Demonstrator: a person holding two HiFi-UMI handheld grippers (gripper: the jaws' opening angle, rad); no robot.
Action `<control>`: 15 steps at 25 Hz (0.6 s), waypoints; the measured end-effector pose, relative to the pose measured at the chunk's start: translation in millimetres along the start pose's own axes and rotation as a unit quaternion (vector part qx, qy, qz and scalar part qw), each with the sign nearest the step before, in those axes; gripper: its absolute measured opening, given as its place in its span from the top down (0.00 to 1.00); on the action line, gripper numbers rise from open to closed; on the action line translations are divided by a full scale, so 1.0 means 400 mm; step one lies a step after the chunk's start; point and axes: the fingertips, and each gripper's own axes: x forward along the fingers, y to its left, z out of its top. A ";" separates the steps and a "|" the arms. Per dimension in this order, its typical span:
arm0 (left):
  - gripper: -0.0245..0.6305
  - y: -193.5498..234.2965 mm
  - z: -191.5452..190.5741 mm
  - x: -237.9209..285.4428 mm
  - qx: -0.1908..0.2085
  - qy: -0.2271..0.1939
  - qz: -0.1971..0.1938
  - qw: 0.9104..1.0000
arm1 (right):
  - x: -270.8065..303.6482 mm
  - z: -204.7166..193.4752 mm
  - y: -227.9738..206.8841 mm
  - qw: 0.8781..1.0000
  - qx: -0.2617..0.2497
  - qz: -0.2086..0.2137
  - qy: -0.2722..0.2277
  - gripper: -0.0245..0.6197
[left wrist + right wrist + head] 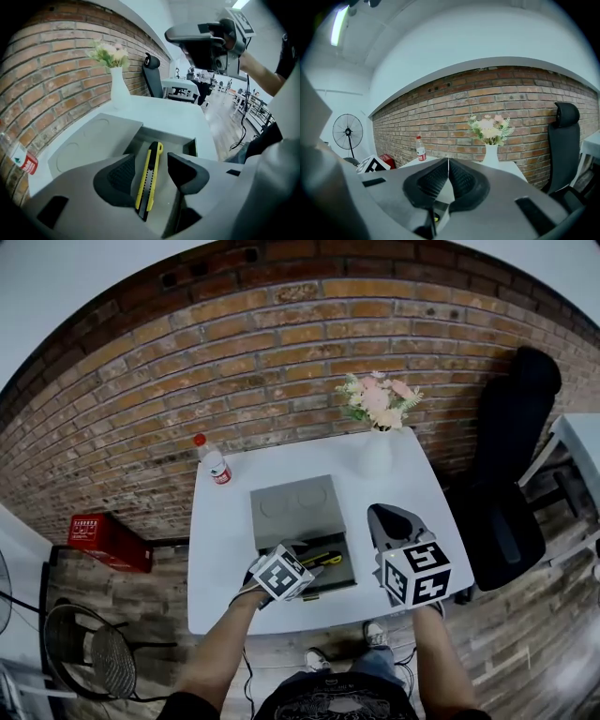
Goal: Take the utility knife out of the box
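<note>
The yellow-and-black utility knife (149, 176) lies lengthwise in the open grey box (194, 145), near the front of the white table (225, 549). The box's lid (291, 505) lies flat behind it. My left gripper (153, 168) points steeply down into the box. Its jaws are open on either side of the knife, and the pads do not touch it. In the head view the knife (322, 560) shows just right of the left gripper (302, 559). My right gripper (448, 180) hovers to the right of the box (386, 517), shut with nothing between its pads.
A white vase of flowers (375, 451) stands at the table's back right, a plastic bottle (214, 465) at its back left. A black office chair (511, 484) is on the right. A red crate (108, 540) and a fan (94, 652) sit on the floor at left.
</note>
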 end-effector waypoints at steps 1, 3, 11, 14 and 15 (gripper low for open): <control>0.61 -0.002 -0.010 0.010 0.006 0.011 -0.006 1.000 | -0.002 0.000 -0.001 1.000 0.001 -0.001 0.000 0.93; 0.61 -0.008 -0.027 0.030 0.021 0.032 -0.016 0.999 | -0.006 -0.003 -0.004 1.000 -0.002 -0.003 0.004 0.93; 0.61 0.009 -0.071 0.080 0.049 0.088 -0.028 0.994 | -0.021 -0.027 -0.032 1.000 -0.006 -0.017 0.021 0.93; 0.61 0.007 -0.074 0.087 0.053 0.095 -0.038 0.993 | -0.020 -0.038 -0.039 0.999 -0.008 -0.020 0.027 0.93; 0.61 0.003 -0.075 0.088 0.054 0.097 -0.044 0.993 | -0.020 -0.042 -0.041 0.999 -0.008 -0.021 0.029 0.93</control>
